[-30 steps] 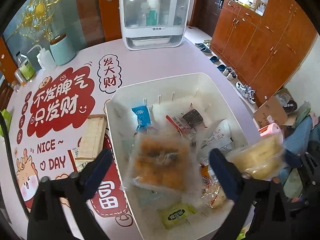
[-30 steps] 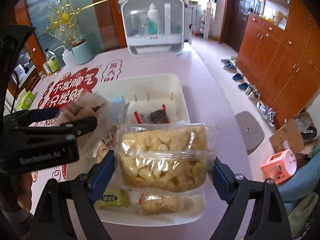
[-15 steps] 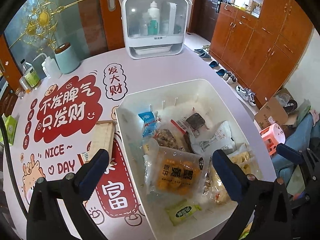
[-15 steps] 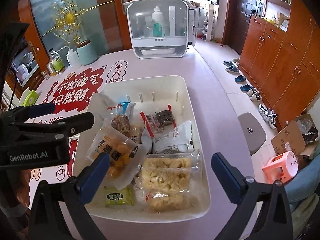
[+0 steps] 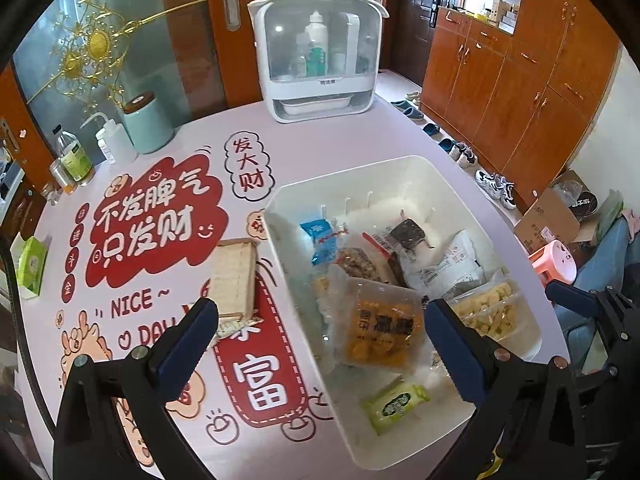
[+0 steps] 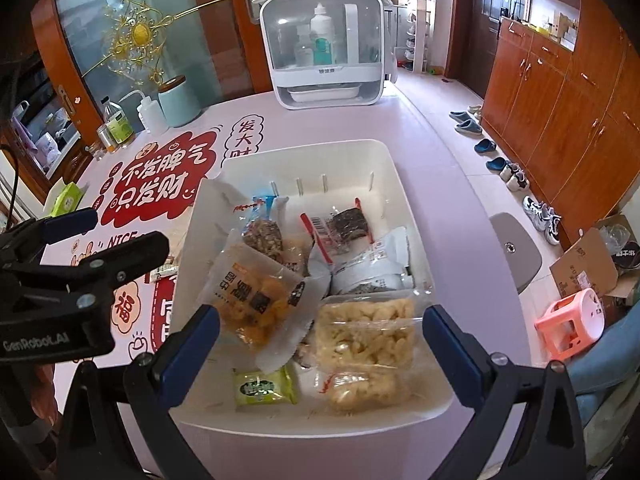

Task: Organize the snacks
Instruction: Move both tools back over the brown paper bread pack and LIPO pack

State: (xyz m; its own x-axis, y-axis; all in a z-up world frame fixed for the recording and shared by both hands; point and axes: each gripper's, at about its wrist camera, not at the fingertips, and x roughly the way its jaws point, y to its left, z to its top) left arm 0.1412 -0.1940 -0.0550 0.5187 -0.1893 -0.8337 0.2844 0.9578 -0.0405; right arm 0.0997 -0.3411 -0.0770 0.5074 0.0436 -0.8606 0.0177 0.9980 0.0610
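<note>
A white plastic bin (image 5: 360,176) (image 6: 304,152) on the pink table holds several snack packs. An orange snack bag (image 5: 380,330) (image 6: 256,304) lies on top, with a clear pack of pale puffs (image 5: 486,312) (image 6: 366,330) beside it and a small green packet (image 5: 394,404) (image 6: 264,388) at the near end. My left gripper (image 5: 320,338) hovers open above the bin's near left wall, holding nothing. Above the bin's near end my right gripper (image 6: 320,340) also stands wide open and empty. A flat tan wafer pack (image 5: 234,276) lies on the table left of the bin.
A white clear-front cabinet (image 5: 320,60) (image 6: 326,48) stands at the table's far edge. A teal canister (image 5: 146,124), a squeeze bottle (image 5: 114,144) and small jars sit at the far left. A green tissue box (image 5: 30,262) lies at the left edge. A pink stool (image 6: 572,322) and cardboard box (image 6: 586,266) are on the floor.
Both grippers let go of their packs: the orange bag and the pale puff pack dropped into the bin. Both jaws now stand wide and empty, and the left gripper has drawn back and up.
</note>
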